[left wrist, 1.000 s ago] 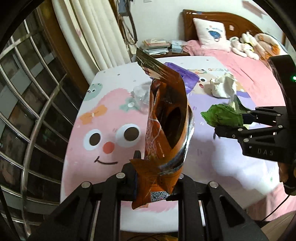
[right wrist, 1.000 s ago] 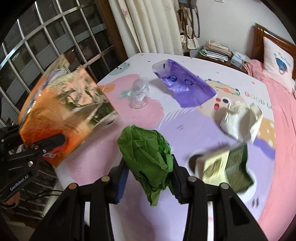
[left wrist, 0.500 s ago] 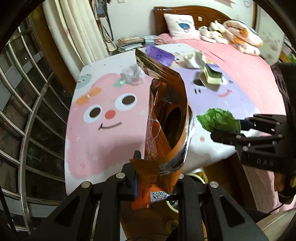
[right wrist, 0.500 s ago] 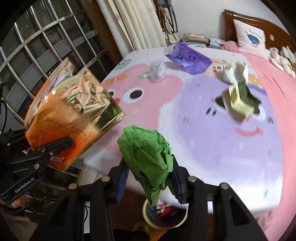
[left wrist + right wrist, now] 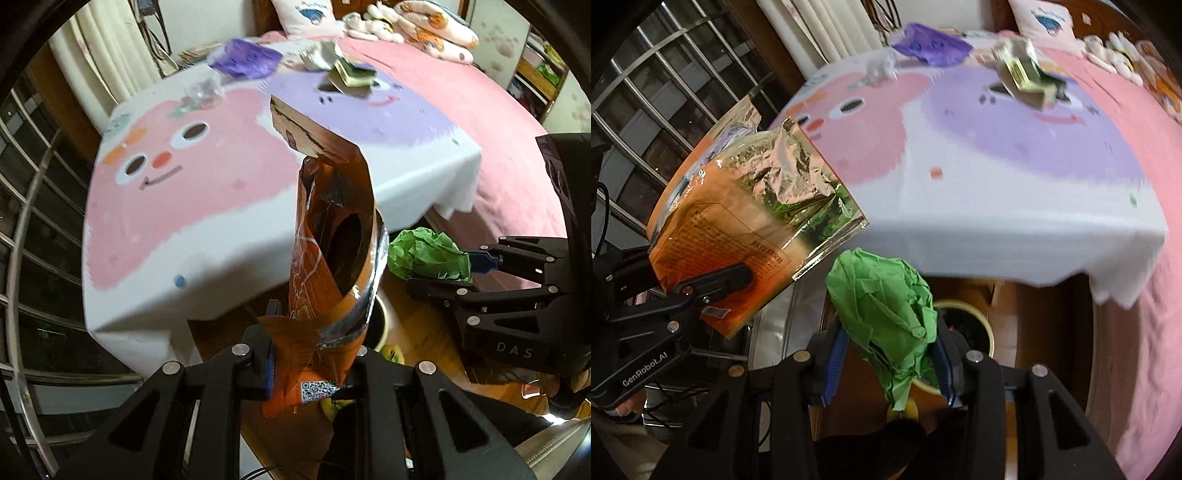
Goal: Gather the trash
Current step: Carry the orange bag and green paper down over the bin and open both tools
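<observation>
Left gripper point(image 5: 308, 369): jaws nearly closed, pinching bottom edge of orange foil-lined snack bag point(image 5: 332, 266); bag upright, mouth open, dark inside, contents unclear.
Right gripper point(image 5: 888, 358): jaws part-way apart, clamped on crumpled green paper wad point(image 5: 886, 317).
Both held beyond edge of bench with cartoon-face cloth point(image 5: 1015, 192).
Round yellow-rimmed bin point(image 5: 986, 328) on floor below wad; contents unclear.
On bench, far side: purple plastic pouch point(image 5: 932, 46), clear crumpled wrapper point(image 5: 882, 66), small green-yellow carton point(image 5: 1027, 77).
</observation>
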Available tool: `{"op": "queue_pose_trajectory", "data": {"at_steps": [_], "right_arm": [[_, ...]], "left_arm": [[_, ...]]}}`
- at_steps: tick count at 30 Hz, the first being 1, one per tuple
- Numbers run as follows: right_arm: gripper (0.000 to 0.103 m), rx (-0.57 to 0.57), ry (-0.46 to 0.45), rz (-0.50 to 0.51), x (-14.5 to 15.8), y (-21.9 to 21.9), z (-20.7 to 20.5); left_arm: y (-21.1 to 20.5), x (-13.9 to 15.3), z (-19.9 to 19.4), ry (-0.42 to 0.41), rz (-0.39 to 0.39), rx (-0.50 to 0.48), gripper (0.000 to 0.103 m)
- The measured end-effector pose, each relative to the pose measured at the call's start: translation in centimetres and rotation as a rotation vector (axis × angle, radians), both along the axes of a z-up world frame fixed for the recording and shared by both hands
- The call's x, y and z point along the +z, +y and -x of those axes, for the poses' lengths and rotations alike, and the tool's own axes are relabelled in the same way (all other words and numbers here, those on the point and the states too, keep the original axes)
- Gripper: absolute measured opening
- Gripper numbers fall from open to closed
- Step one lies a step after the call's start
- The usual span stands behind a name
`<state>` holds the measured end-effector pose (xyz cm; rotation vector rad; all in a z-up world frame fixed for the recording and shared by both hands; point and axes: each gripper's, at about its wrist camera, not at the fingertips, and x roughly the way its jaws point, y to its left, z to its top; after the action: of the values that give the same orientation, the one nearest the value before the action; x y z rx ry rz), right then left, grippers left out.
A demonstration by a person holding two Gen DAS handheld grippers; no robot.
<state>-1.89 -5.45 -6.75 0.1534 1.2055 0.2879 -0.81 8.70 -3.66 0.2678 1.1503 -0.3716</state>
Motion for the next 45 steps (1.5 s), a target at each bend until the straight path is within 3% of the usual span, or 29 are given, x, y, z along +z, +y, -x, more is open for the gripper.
{"op": "queue_pose_trajectory", "data": {"at_steps": [6,12,27,30,32,38,41,45], "right_arm": [[0.042,-0.060,0.084,-0.002,-3.5,-1.4,1.6],[0.042,-0.127,0.161,-0.012,-8.7,-3.5,2.2],[0.042,-0.214,0.321,-0.032,-30.7,-7.3,0.6],[0.042,-0.209,0.331,-0.025,-34.1,-7.2,-0.1],[0.043,-0.202,0.337,-0.025,-36.1,-7.2,-0.4],[0.045,-0.202,0.344,-0.014,-39.2,-6.9,-1.2],[0.049,-0.212,0.336,-0.022,-39.2,-6.9,-1.5],[0.070,-0.218,0.317,-0.034,-38.4,-6.6,-1.5]], "left_arm": [[-1.4,-3.5,1.0,0.075,0.001,-0.005,0.017],[-3.5,-8.7,1.4,0.148,-0.016,-0.013,0.017],[-7.9,-30.7,-1.1,0.303,-0.048,0.047,0.018],[-8.3,-34.1,-1.5,0.312,-0.046,0.058,0.028],[-8.4,-36.0,-1.9,0.311,-0.048,0.065,0.047],[-8.0,-39.0,-2.4,0.297,-0.078,0.105,0.081],[-7.2,-38.9,-2.6,0.276,-0.091,0.136,0.089],[-6.0,-37.9,-3.1,0.256,-0.103,0.162,0.091]]}}
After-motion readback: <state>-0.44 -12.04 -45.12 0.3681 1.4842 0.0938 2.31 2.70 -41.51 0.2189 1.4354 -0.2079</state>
